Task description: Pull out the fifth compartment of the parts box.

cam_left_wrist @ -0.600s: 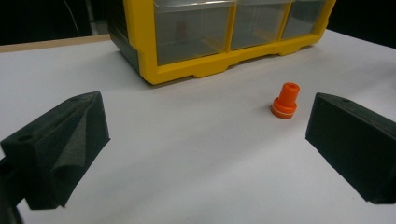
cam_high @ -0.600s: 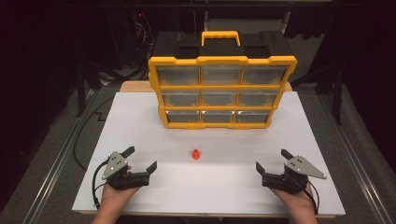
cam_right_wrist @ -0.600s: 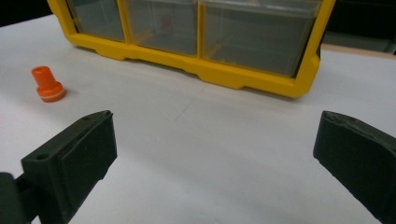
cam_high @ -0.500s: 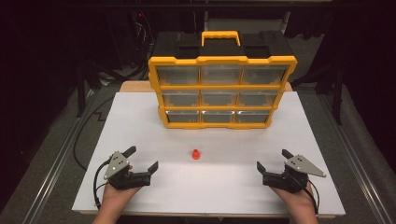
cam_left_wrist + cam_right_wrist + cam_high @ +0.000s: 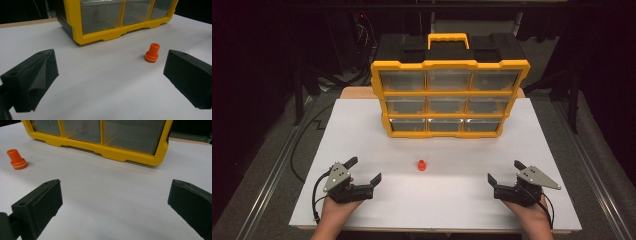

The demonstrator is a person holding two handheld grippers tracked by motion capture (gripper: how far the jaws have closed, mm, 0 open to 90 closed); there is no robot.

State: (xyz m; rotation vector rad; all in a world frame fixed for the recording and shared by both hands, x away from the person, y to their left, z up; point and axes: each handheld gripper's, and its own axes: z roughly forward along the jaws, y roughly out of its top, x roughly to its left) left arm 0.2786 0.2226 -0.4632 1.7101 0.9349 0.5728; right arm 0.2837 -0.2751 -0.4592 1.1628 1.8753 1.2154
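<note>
My worktop [image 5: 362,125] was a white sheet laid over a wooden board, whose pale edge showed behind it at both rear corners. Around the worktop the room lay dark. Left of the worktop a metal rail [image 5: 267,185] ran along grey floor [image 5: 597,170], with black cables [image 5: 319,117] curling beside it. Behind the worktop stood dark frame legs and more tangled wiring.

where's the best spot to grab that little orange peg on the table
Grip the orange peg by its narrow upper stem, coming from above, jaws either side. It stands upright on a wider base flange, so the stem probably gives the open left gripper straight walls.
</note>
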